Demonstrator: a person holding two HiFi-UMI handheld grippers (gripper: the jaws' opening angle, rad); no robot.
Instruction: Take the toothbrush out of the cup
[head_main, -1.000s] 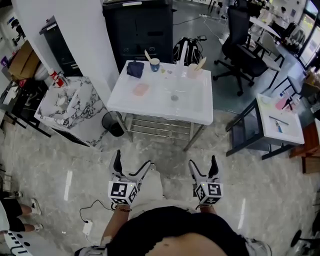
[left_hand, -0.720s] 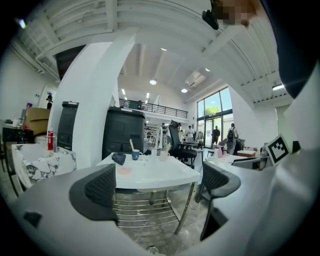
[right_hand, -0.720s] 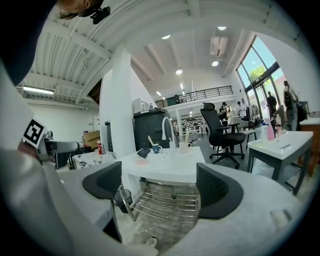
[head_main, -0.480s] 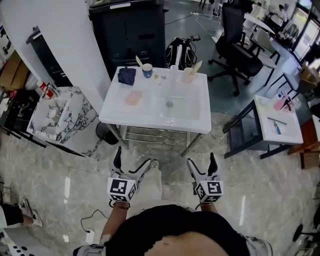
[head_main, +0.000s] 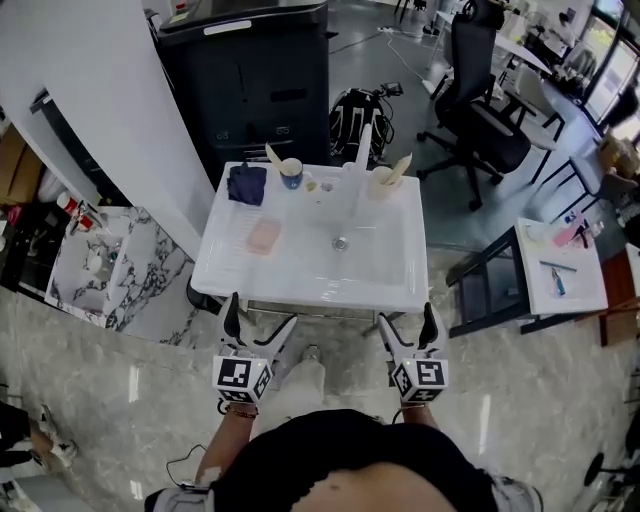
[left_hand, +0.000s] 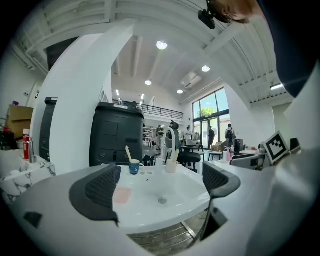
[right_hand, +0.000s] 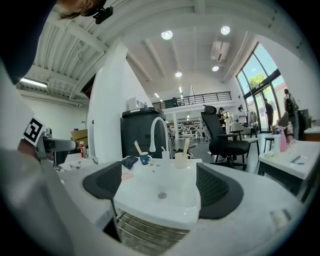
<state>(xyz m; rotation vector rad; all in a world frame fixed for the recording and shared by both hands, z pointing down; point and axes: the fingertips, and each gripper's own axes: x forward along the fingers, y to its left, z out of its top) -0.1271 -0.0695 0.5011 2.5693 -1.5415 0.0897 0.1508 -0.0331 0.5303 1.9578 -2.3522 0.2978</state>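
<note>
Nothing is being gripped yet: the left gripper (head_main: 260, 325) and right gripper (head_main: 407, 325) are hanging wide open and empty at the white basin counter's (head_main: 300, 292) front edge. The cream toothbrush (head_main: 272, 154) is standing in the small blue cup (head_main: 291, 176) on the back edge, left of middle.

Sink (head_main: 300, 285) was glossy white, smooth. Blue cup (head_main: 291, 174) at rear edge looked glazed; dk cloth (head_main: 246, 184) at rear-left corner matt. Rack (right_hand: 145, 230) under sink: shiny metal. Floor (head_main: 130, 370) polished, marble-look.

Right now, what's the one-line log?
left gripper: open, empty | right gripper: open, empty | blue cup: toothbrush inside | beige cup: toothbrush inside
</note>
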